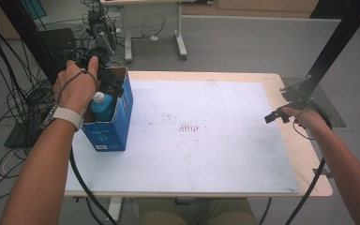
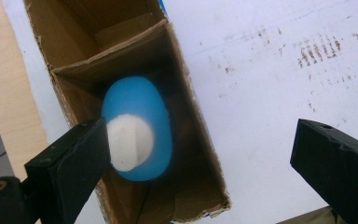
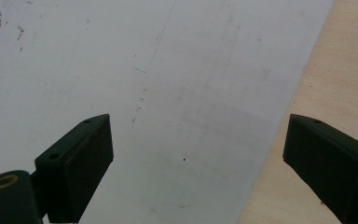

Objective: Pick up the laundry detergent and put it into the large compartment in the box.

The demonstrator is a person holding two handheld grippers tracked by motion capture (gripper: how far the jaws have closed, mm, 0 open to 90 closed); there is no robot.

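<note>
Left hand-held gripper (image 2: pixel 200 163) is hovering over the blue box (image 1: pixel 122 126), jaws apart; blue bottle (image 2: pixel 137 128) is standing inside it. Judging best: center jaws on white cap (image 2: pixel 130 142), lower straight. Right hand-held gripper (image 3: pixel 198 165) is idling open, far from the box.

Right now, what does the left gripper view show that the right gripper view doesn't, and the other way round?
Left gripper view: an open cardboard box seen from above, with a divider across it and a blue bottle with a white cap standing in the nearer compartment. The left tongs are wide open above it, one jaw overlapping the cap in the picture.

Right gripper view: the bare wooden table edge beside the mat, under the open right tongs, which hold nothing.

Both: the white mat with reddish-brown specks.
</note>
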